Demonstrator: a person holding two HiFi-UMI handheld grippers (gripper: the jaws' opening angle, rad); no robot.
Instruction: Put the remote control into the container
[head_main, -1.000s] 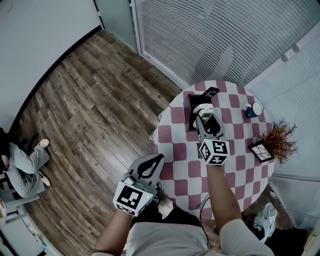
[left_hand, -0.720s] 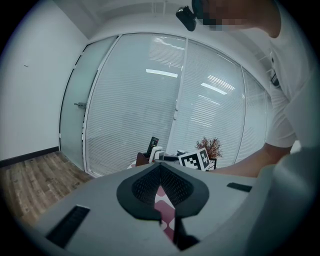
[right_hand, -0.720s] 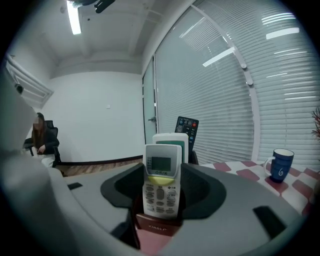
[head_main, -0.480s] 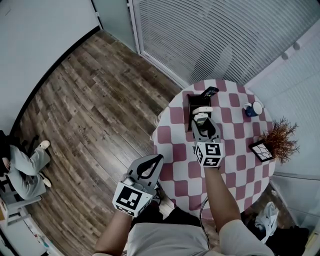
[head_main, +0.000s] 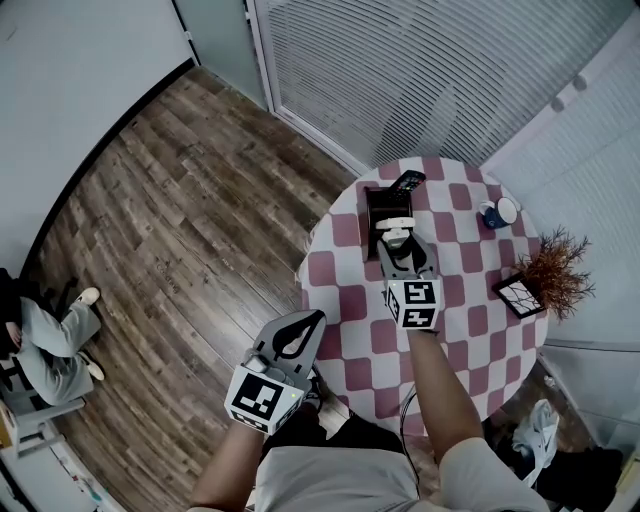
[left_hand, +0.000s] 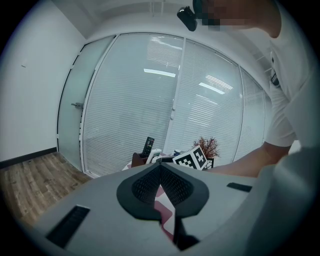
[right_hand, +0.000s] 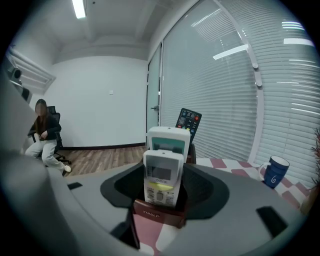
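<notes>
Remote (right_hand: 162, 177) in container (right_hand: 150, 213), 2 others (right_hand: 169, 140) behind

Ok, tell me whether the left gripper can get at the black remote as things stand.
Probably not without moving in. The left gripper hangs off the table, jaws shut, and the black remote stands at the holder's far end, behind the right gripper and its white remote.

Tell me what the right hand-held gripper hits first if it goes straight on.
Likely the front wall of the brown container, right ahead below the white remote control that the jaws grip; a second white remote stands just behind. Depth is unclear.
</notes>
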